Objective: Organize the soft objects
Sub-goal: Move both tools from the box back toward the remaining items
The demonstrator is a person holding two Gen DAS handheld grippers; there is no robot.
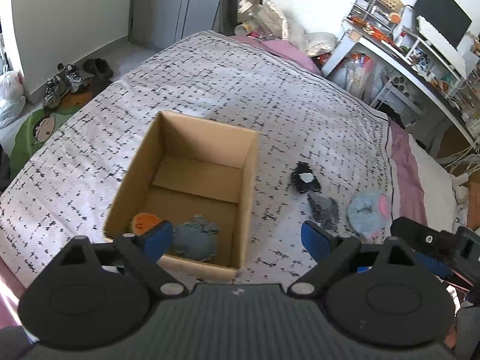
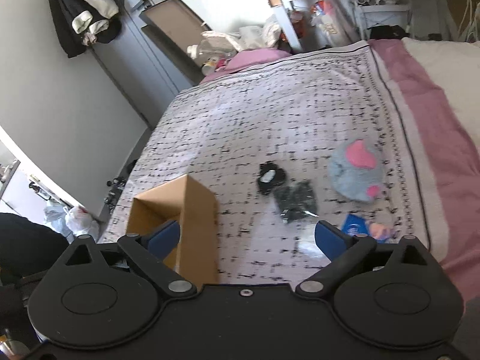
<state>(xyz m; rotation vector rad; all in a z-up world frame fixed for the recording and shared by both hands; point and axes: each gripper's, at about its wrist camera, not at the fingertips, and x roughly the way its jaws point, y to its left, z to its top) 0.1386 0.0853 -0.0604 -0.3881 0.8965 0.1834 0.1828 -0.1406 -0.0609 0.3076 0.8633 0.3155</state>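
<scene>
From your left wrist view, your left tool stands wide open and empty over the near end of the cardboard box on the bed; a grey-blue plush and an orange toy already lie inside.

From your right wrist view, your right tool is also spread and empty. The black toy, dark grey piece and blue-pink plush wait right of the box. You seem between placements; next, reach right for one.

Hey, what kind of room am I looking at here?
Most likely a lived-in bedroom: a bed under a patterned blanket, a cluttered desk with a monitor, and clothes hanging by the door.
</scene>
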